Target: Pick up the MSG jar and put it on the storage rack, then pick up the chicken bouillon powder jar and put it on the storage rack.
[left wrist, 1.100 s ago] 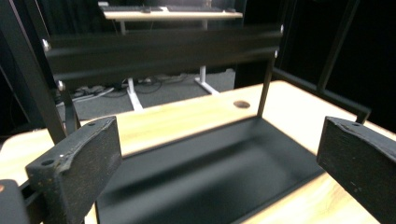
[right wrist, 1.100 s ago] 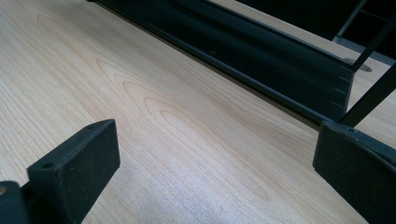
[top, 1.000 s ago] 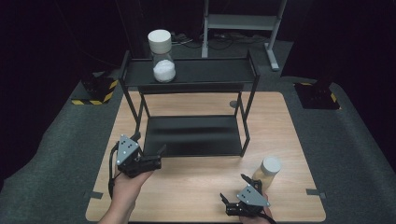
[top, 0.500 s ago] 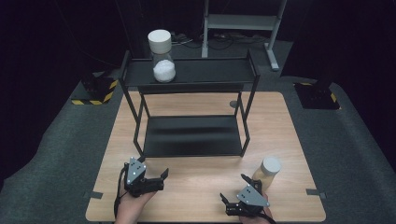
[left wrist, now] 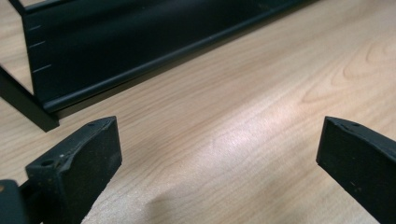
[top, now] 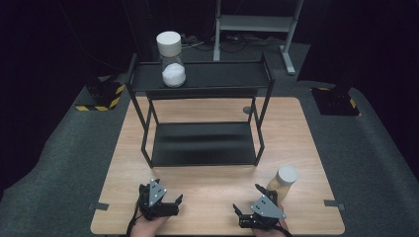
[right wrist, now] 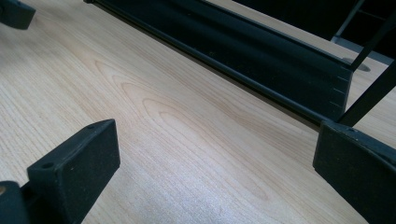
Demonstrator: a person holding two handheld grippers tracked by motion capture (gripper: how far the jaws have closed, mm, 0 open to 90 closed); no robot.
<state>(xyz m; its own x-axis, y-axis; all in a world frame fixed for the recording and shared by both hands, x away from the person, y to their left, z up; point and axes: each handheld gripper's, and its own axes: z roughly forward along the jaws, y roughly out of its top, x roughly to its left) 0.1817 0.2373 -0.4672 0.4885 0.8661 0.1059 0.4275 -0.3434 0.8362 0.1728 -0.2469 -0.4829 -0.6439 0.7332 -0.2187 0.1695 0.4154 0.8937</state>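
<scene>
Grippers rest low over the pale wooden table [top: 212, 163], both spread wide and gripping nothing: left gripper [top: 170, 201] at the near-left edge, right gripper [top: 249, 201] just beside the white-lidded jar of tan contents [top: 282, 181].

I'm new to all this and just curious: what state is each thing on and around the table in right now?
Left tool: open, holding nothing, low over the table.
Right tool: open, holding nothing.
Small jar: upright, lid on, on the table beside the right tool.
Large jar: upright, lid on, on the rack's top shelf.
Rack: standing, lower shelf bare.
</scene>
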